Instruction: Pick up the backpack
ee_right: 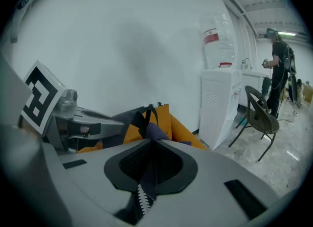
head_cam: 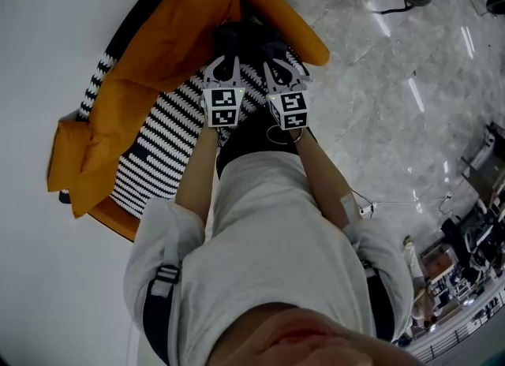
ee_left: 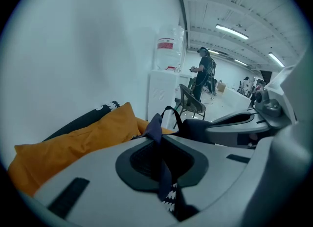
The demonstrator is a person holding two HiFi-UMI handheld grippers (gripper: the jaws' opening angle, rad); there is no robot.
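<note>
Left gripper [head_cam: 224, 63] and right gripper [head_cam: 278, 66] both clamp the backpack [head_cam: 246, 39].
Each gripper's jaws are closed on a fold of the bag's dark navy fabric. The grippers sit side by side. The backpack is over a black-and-white striped seat [head_cam: 158, 143], next to an orange cushion [head_cam: 158, 49] by the white wall.

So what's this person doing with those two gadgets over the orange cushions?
The person holds a two-jaw gripper in each hand to pick up a backpack. The left gripper and the right gripper, side by side, are each shut on dark fabric of it, above the orange cushion and the striped cover.
</note>
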